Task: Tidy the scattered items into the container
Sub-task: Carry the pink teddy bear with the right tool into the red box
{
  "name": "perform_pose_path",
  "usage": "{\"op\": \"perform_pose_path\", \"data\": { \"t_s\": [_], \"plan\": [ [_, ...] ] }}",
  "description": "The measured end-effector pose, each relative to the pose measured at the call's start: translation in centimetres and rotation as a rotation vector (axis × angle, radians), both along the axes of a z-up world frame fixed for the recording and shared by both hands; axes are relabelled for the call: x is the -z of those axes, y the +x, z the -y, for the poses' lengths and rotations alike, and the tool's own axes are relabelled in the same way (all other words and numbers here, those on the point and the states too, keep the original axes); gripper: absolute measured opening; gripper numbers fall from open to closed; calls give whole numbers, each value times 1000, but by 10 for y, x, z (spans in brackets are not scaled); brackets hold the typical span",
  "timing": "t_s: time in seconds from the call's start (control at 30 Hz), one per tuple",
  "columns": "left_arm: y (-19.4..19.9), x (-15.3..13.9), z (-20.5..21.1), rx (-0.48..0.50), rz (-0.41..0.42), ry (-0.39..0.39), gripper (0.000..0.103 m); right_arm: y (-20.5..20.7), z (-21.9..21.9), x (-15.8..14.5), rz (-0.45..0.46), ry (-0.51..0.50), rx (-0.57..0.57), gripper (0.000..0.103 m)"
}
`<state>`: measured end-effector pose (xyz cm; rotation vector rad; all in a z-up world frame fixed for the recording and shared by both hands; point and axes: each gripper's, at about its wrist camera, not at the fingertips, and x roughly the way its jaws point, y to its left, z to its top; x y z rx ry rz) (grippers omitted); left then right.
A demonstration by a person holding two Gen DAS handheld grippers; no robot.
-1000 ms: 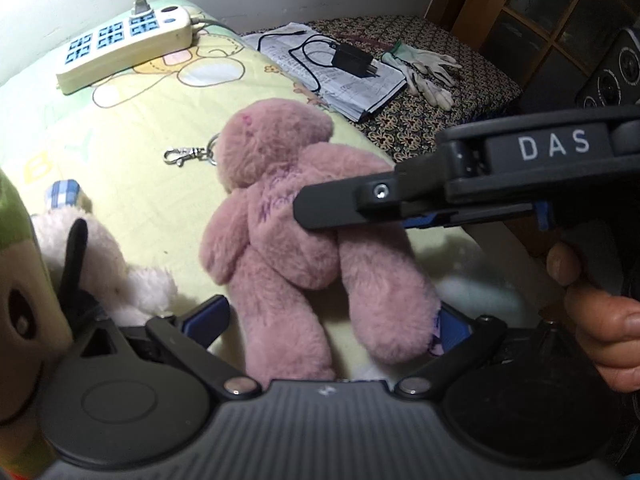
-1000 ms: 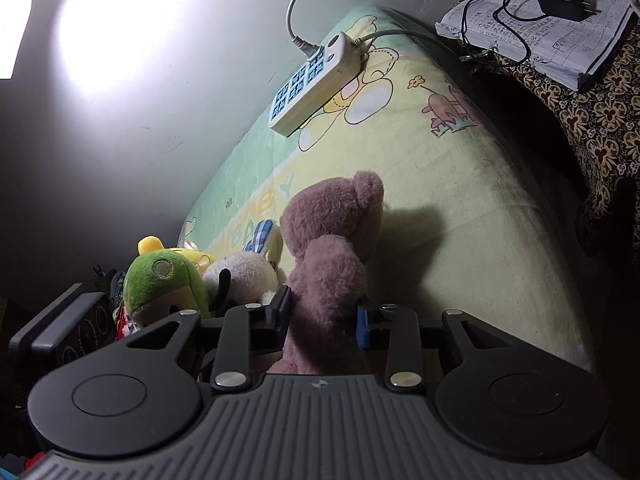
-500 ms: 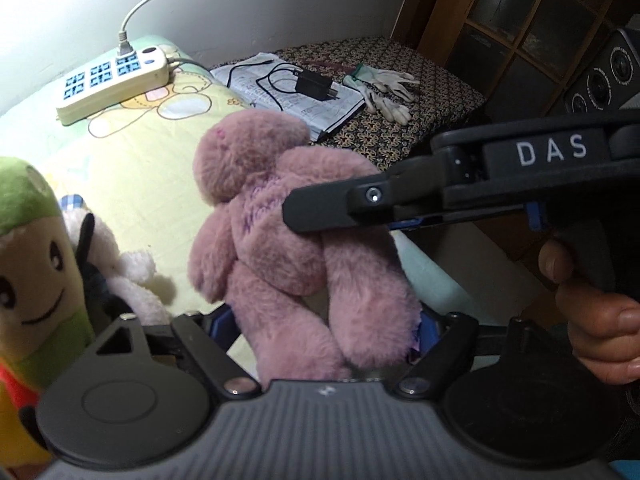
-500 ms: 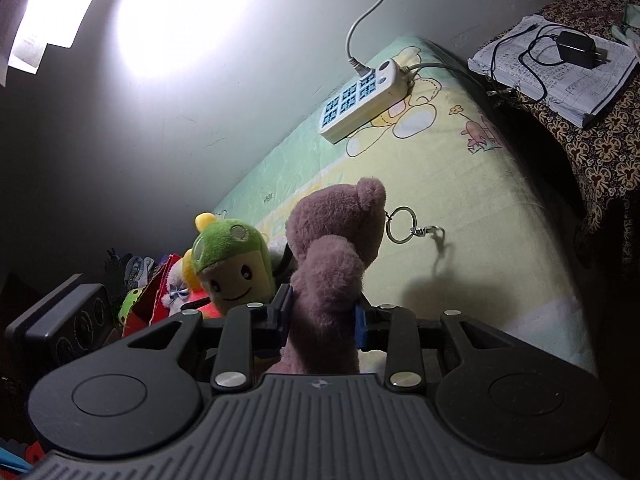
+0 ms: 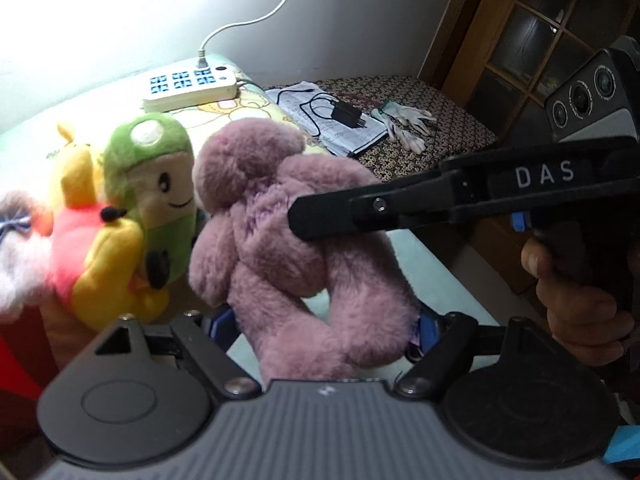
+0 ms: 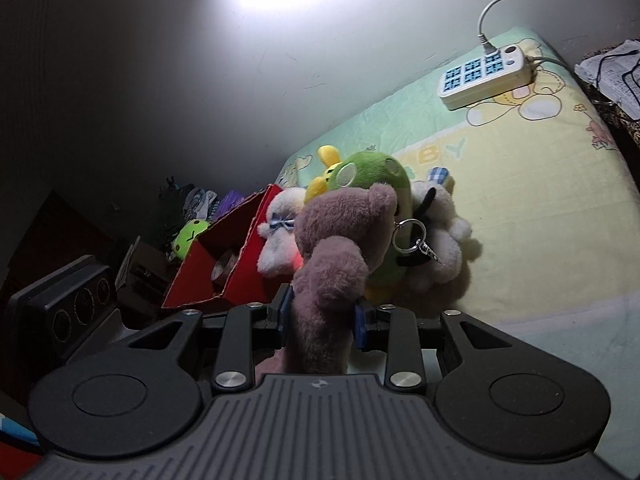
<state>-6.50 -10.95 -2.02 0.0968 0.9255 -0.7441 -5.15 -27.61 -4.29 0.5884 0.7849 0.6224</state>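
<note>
A pink plush bear with a metal keyring hangs in the air above the bed. My left gripper is shut on its legs. My right gripper is shut on its body; its black finger shows in the left wrist view crossing the bear's middle. A red cardboard box stands at the left. A green plush, a yellow and pink plush and a white plush bunch together beside the box; whether they sit in it I cannot tell.
A white power strip lies at the far end of the yellow-green sheet. Papers with a black charger and white gloves lie on a patterned surface at the right. A wooden cabinet stands behind.
Both grippers have lifted the pink bear off the sheet and carried it left towards the red box and the other plush toys. The keyring has come up with it.
</note>
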Motion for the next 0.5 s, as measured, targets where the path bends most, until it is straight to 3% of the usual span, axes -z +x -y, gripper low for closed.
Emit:
{"op": "perform_pose_path", "data": {
  "t_s": [0.33,0.5],
  "plan": [
    [-19,-33,-88,-99,51,-56,82,0,-84,-28,61,31,-85,32],
    [-26,-53,-154,-140,91,-81,82,11,-134,-42,100,53,-109,32]
  ]
}}
